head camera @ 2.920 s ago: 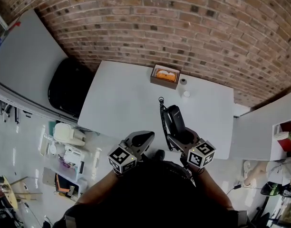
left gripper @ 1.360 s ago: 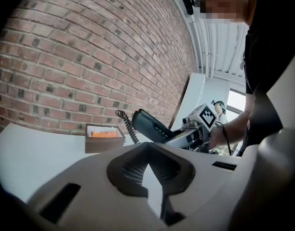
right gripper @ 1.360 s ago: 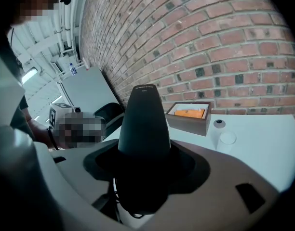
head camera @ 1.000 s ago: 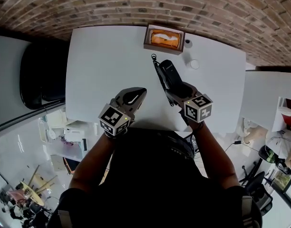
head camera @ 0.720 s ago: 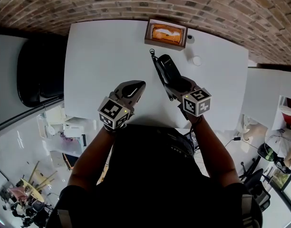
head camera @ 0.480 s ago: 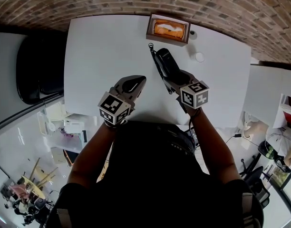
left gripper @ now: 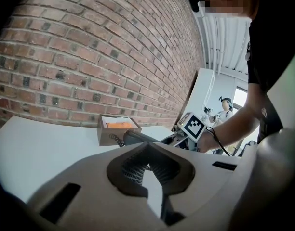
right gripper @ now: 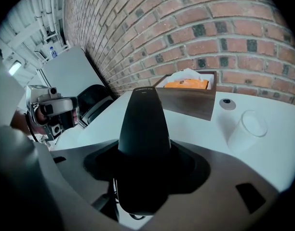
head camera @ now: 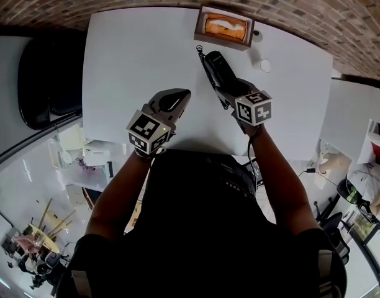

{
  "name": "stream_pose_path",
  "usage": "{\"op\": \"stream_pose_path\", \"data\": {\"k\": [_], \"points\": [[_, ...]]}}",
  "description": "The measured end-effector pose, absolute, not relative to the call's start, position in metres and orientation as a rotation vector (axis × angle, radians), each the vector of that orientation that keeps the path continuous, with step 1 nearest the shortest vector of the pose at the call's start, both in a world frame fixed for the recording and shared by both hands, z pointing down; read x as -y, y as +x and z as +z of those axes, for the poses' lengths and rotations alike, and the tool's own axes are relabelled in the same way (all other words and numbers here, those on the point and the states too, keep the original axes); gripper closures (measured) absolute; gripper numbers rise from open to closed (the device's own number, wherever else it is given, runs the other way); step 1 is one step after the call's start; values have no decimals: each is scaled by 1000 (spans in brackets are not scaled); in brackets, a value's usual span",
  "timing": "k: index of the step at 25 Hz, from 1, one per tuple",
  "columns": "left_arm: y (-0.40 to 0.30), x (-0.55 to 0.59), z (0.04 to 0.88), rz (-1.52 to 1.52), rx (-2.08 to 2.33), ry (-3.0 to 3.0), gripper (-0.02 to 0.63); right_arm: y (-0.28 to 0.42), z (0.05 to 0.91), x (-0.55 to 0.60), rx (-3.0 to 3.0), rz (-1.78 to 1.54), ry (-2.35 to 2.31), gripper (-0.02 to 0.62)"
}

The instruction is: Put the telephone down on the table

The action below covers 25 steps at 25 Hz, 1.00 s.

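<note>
The black telephone handset [head camera: 219, 69] lies lengthwise between the jaws of my right gripper [head camera: 230, 89], which is shut on its near end. Its coiled cord [head camera: 204, 71] trails along its left side over the white table [head camera: 134, 54]. In the right gripper view the handset [right gripper: 143, 129] points toward the brick wall, low over the tabletop; whether it touches I cannot tell. My left gripper [head camera: 175, 99] hovers over the table's front part, left of the handset, shut and holding nothing; in its own view the ribbed pads [left gripper: 138, 165] meet.
A brown open box [head camera: 225, 25] with orange contents stands at the table's back edge by the brick wall. A white cup [head camera: 264, 65] and a small cap [head camera: 257, 35] sit right of it. A black chair [head camera: 44, 79] is left of the table.
My right gripper has carried the handset from the table's front edge further in toward the box and lower. The left gripper has dipped slightly and stays shut.
</note>
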<state>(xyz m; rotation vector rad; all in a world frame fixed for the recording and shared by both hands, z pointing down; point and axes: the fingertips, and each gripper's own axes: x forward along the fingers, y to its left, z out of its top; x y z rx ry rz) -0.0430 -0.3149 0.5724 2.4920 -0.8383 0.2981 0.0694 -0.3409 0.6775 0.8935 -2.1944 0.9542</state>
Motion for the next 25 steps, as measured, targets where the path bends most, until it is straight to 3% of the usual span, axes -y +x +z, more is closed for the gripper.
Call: {"op": "stream_pose_path", "data": {"k": [25], "points": [[-56, 309, 583, 265, 828, 2452, 598, 89, 741, 335, 2030, 965, 945, 324]]}}
